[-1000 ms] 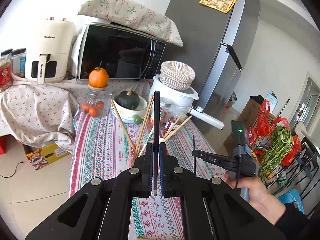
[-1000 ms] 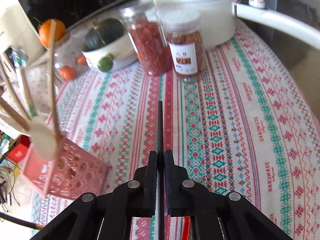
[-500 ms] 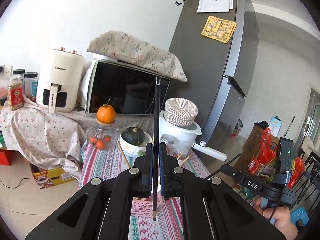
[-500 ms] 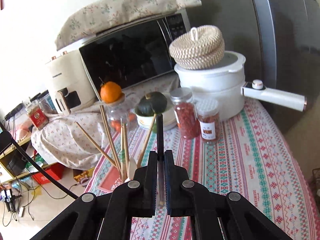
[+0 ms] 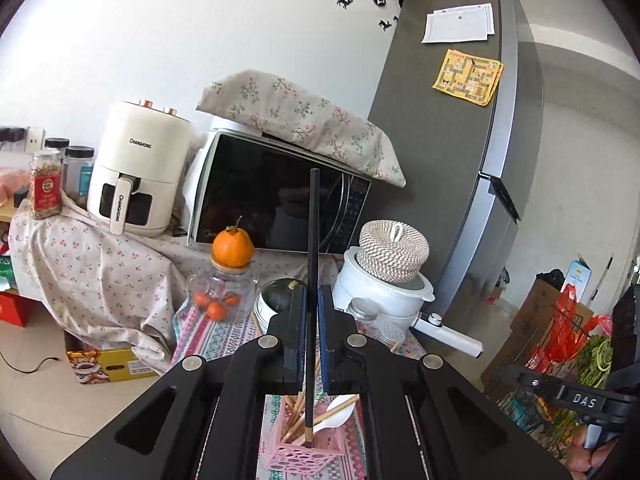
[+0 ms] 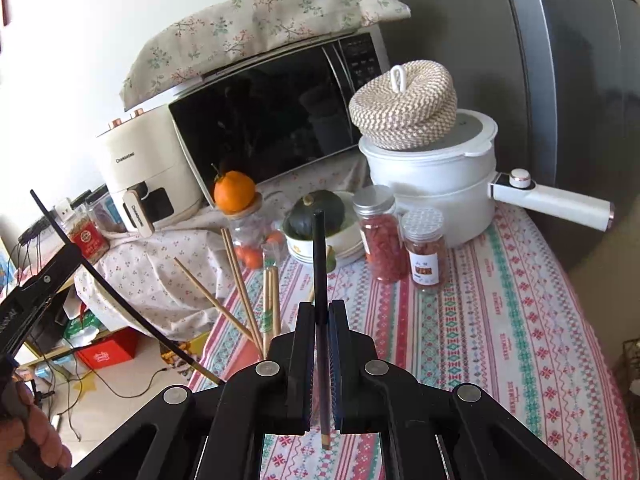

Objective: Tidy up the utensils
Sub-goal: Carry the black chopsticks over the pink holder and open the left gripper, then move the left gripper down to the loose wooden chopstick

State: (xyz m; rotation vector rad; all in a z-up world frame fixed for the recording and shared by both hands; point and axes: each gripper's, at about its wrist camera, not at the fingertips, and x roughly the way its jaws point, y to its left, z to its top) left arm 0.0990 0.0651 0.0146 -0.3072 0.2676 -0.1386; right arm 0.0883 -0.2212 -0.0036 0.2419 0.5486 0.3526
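Observation:
My left gripper (image 5: 312, 300) is shut on a black chopstick (image 5: 312, 240) held upright; its lower tip hangs just above or inside the pink perforated basket (image 5: 304, 456), which holds several wooden chopsticks (image 5: 298, 414) and a white spoon (image 5: 336, 420). My right gripper (image 6: 321, 314) is shut on a second black chopstick (image 6: 319, 264), held upright above the patterned tablecloth (image 6: 460, 320). In the right wrist view the left gripper's chopstick (image 6: 116, 288) slants in from the left beside wooden chopsticks (image 6: 240, 284); the basket is hidden behind my right gripper there.
At the table's back stand two spice jars (image 6: 404, 240), a white pot with a woven lid (image 6: 432, 172), a bowl with a squash (image 6: 320, 220) and a jar topped by an orange (image 6: 236, 196). Microwave (image 5: 276, 200), air fryer (image 5: 136, 172) and fridge (image 5: 460, 140) lie behind.
Both grippers have risen and tilted up, each still holding its black chopstick. The left chopstick's lower tip has come over the pink basket; the right gripper moved right of the basket.

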